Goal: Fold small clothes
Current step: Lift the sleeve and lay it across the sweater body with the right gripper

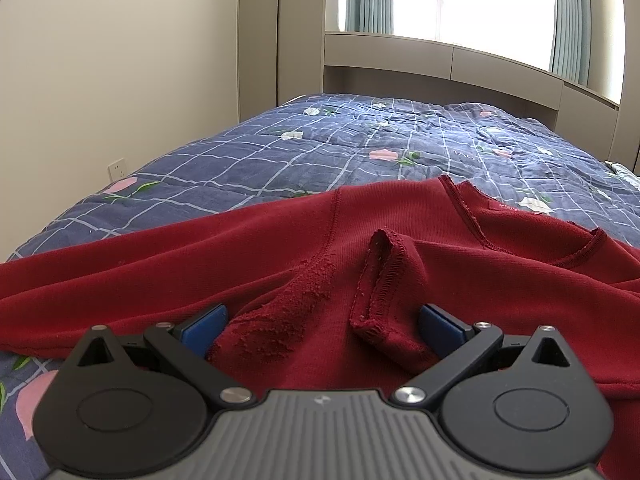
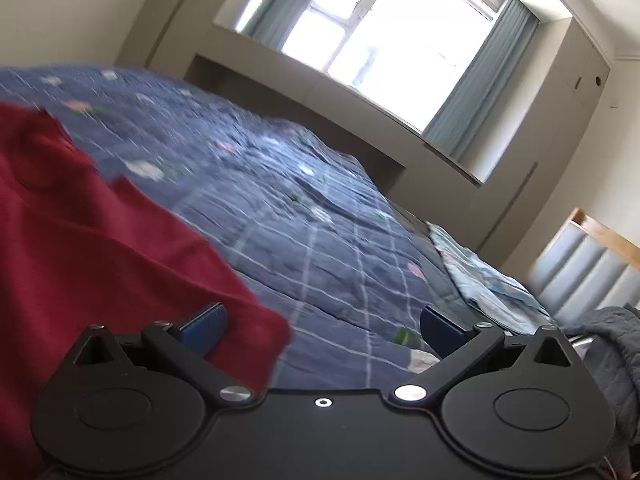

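Your left tool (image 1: 320,326) gapes wide over the red top (image 1: 280,240) spread inside out on the bed (image 1: 240,148); close on the sleeve cuff (image 1: 380,276). Keep the right tool (image 2: 322,328), also wide, off its edge.

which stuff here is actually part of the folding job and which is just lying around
Part of the job: red top; left tongs, open around its fabric; right tongs, open at its edge.

Lying about: blue checked quilt; grey garment; light floral bedding.
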### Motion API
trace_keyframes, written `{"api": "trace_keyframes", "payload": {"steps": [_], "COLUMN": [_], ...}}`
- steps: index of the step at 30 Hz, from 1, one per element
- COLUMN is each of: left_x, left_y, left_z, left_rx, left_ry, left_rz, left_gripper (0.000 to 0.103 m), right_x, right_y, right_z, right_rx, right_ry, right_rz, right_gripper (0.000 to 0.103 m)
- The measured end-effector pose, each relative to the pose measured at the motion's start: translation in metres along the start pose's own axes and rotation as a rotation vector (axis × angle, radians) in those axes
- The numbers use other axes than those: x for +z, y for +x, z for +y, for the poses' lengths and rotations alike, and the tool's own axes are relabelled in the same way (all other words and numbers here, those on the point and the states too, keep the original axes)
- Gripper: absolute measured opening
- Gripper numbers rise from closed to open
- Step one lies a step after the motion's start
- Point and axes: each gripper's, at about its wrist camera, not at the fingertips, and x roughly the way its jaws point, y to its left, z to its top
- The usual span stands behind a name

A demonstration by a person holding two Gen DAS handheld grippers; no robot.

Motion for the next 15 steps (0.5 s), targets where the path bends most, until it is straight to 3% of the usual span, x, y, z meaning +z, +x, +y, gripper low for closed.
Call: {"api": "trace_keyframes", "payload": {"steps": [5,10,15], "left_x": [0.000,0.000,0.000], "left_y": [0.000,0.000,-0.001], "left_z": [0.000,0.000,0.002], "left_rx": [0.001,-0.001,-0.010], "left_ry": [0.000,-0.001,-0.012], "left_rz": [0.000,-0.001,-0.010], "left_gripper": [0.103,0.103,0.103], "right_x": [-0.007,0.002,0.017], "right_y": [0.011,-0.009,-0.062], "right_z": [-0.007,-0.003,-0.001], "right_rx": [0.025,0.005,0.149], "right_ry": [0.042,0.047,0.166], "right_rz": [0.029,0.015,0.000], "right_gripper": [0.102,0.102,0.102]}}
